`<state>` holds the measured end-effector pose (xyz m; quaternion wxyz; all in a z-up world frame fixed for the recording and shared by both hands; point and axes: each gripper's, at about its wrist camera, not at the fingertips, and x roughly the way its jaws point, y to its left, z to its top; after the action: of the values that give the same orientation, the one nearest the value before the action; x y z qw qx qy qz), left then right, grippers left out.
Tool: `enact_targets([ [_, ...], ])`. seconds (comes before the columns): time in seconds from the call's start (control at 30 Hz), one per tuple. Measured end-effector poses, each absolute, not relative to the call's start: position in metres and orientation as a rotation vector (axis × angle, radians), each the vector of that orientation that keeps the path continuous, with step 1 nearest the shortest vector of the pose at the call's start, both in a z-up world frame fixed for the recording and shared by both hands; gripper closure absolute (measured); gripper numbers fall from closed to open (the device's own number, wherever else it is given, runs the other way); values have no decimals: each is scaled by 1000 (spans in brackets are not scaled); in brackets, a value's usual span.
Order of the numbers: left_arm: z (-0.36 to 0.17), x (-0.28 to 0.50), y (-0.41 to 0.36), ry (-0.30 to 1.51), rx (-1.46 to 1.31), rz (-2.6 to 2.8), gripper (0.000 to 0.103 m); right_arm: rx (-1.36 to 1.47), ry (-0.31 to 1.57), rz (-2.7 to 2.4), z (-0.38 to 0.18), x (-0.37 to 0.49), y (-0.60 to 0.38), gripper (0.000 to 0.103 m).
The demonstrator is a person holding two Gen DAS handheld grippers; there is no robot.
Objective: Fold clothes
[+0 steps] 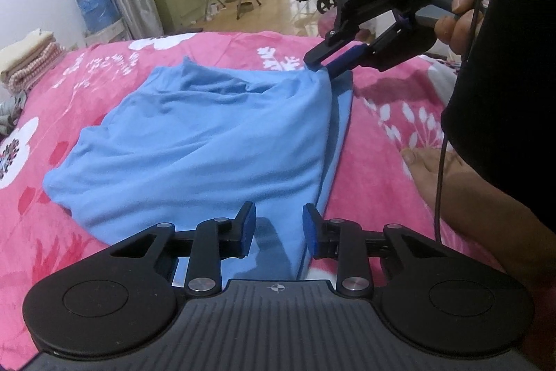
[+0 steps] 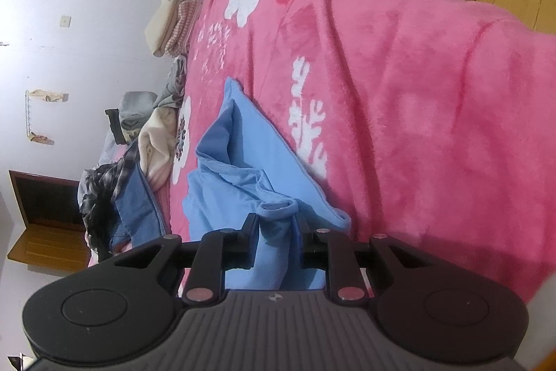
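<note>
Clothes here come down to one light blue garment (image 1: 194,141) spread across the middle of the left wrist view, lying on the pink flowered blanket (image 1: 399,113) that fills most of both frames. I judge the fold as partly made: a top layer of blue already lies doubled over a lower one, whose edge peeks out as a darker strip along the right side, but the surface is still rumpled and loose toward the upper centre. At the left edge of the right wrist view a heap of unsorted clothing (image 2: 114,183) waits, and a small folded stack (image 1: 27,58) sits at the left edge of the left wrist view, so I reckon a good deal of work is left. My right gripper (image 1: 325,65), upper right of the left wrist view, is clamped on the far right corner of the garment; in its own view a bunched blue fold sits pinched between the fingers. My left gripper (image 1: 278,226), bottom centre, has its jaws narrowed but apart, with blue cloth lying beneath the gap; I cannot see its pads (image 1: 248,225) pressing on anything yet. Smoothing and further folding look undone.
</note>
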<state>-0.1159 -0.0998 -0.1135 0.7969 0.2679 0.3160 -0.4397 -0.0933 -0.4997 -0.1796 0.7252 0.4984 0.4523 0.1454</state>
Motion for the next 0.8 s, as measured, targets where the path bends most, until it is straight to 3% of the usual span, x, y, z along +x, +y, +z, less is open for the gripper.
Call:
enact_targets([
  [0.27, -113, -117, -129, 583, 621, -939, 66, 1104, 1004, 317, -181, -93, -500, 82],
  [0.8, -122, -132, -152, 526, 702, -908, 66, 1127, 998, 321, -184, -94, -501, 82],
])
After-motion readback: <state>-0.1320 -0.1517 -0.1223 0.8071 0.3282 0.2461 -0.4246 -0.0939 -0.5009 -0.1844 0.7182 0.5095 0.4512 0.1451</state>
